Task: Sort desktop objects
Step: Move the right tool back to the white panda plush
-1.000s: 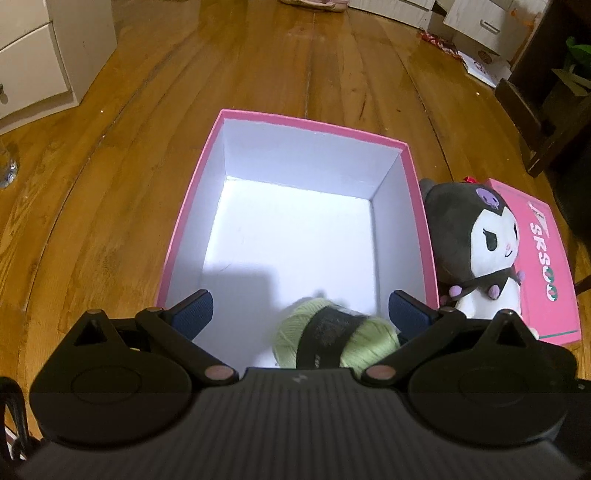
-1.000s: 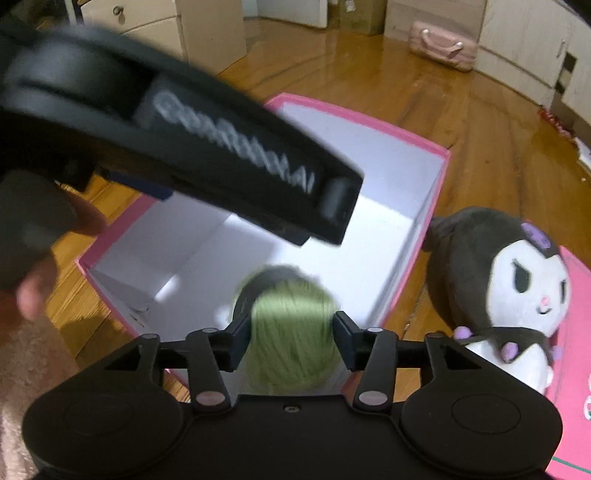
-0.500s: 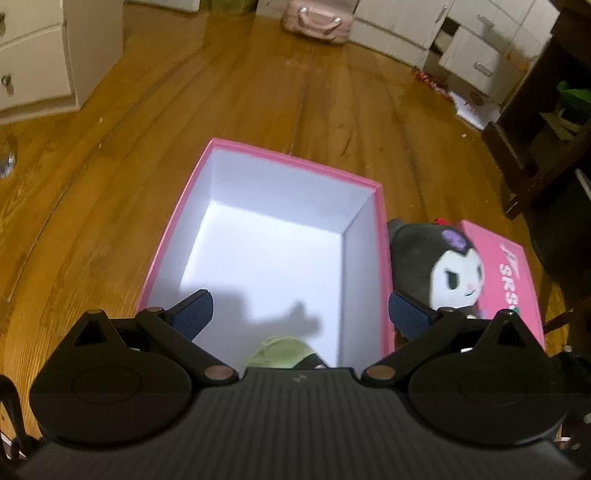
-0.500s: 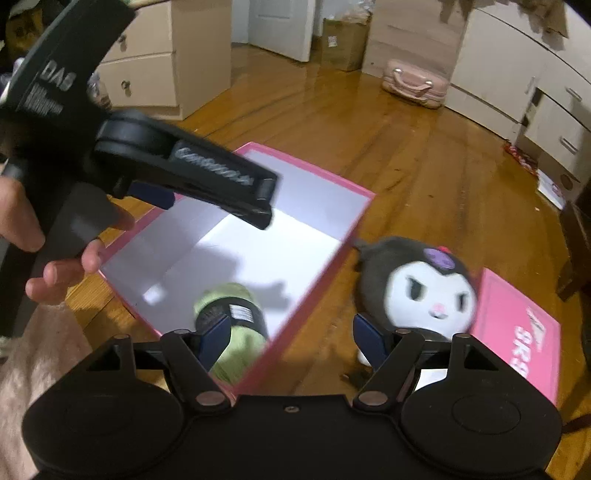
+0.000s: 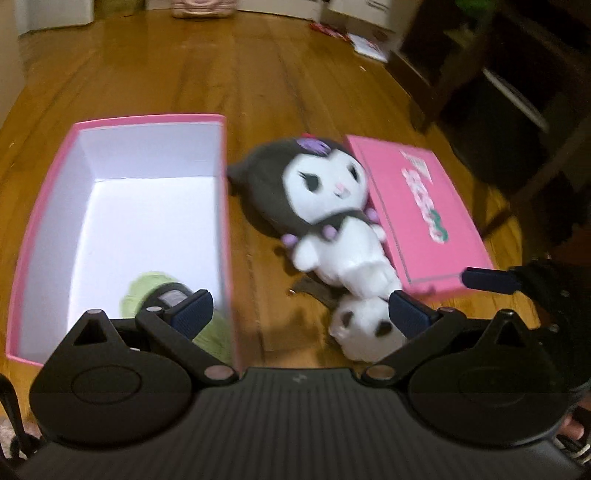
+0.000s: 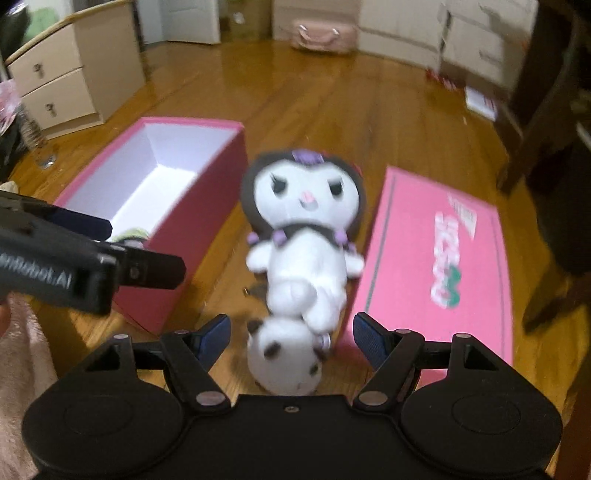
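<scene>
Plush toys lie in front of my two grippers on the wooden floor [image 6: 332, 110]. Nearest to me is the small white plush [image 6: 284, 362], round with dark patches. In the right wrist view it sits between the blue pads of my right gripper [image 6: 291, 332], close to the gripper body, and neither pad touches it. The jaws of this gripper have just been opening and now stand wide, with nothing gripped. My left gripper [image 5: 299, 308] is wide open too and holds nothing. Its left pad hangs over the near corner of the pink box [image 5: 225, 221], its right pad is just beside the small white plush [image 5: 364, 332], and bare floor shows between them.

Inside the pink box, at the near end, the green yarn ball [image 5: 147, 291] with a dark band lies on the white bottom, partly hidden behind my left pad.

A little farther, the black and white doll [image 6: 303, 229] lies on its back between the pink box [image 6: 207, 206] and the pink lid [image 6: 436, 258], its feet touching the small white plush. The lid lies flat, print side up, on the right. The print is too blurred to read.

Far back I see a cream drawer cabinet [image 6: 62, 88] on the left and a pink bag [image 6: 325, 35] by the wall.
</scene>
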The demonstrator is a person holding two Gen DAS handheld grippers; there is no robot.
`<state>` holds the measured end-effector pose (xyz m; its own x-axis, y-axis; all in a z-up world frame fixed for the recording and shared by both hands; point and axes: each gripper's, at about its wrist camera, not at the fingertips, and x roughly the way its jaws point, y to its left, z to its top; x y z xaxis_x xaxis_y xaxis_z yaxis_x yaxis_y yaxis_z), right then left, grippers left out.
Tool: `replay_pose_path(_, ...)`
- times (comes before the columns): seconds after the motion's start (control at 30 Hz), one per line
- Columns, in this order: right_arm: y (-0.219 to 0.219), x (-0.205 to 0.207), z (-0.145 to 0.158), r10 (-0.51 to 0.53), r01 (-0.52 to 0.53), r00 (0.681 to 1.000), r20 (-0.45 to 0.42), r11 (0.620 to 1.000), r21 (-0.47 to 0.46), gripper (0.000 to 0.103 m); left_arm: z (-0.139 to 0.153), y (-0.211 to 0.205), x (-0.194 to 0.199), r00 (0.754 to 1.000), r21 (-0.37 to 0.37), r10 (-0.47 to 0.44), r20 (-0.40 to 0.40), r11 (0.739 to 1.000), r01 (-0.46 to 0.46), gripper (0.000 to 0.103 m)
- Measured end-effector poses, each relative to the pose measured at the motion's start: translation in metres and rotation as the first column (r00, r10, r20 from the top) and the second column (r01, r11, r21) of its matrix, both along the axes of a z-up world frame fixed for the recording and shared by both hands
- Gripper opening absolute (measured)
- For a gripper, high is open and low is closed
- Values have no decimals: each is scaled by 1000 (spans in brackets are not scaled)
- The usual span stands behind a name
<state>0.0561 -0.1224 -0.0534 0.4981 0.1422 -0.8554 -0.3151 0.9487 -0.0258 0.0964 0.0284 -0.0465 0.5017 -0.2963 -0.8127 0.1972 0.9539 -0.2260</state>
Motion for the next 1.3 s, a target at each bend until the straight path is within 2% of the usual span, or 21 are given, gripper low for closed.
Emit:
replay_pose_path(0.1, -3, -1, -21, -28, 29, 999, -45, 999, 21, 78, -6, -17, 0, 999, 39, -40, -1, 998, 40, 103)
replay_pose_path(0.23, -3, -3, -46, -34, 38, 995, -94, 998, 40, 78, -17, -28, 2, 998, 49, -60, -32, 997, 62, 103)
replay_pose_path(0.43, -11, 3, -76, -121, 133, 983, -140, 987, 85, 78, -31, -34, 7, 998, 73, -37, -55, 996, 41, 103)
replay_pose_path(1.03, -8, 10, -91, -137, 154, 982, -129, 979, 135, 78, -57, -49, 20, 993, 48, -21, -113, 998, 27, 103)
replay_pose_path(1.3, -8, 20, -106, -170, 204, 967, -191, 963, 176, 79, -63, -51, 23, 991, 62, -15, -135, 998, 24, 103)
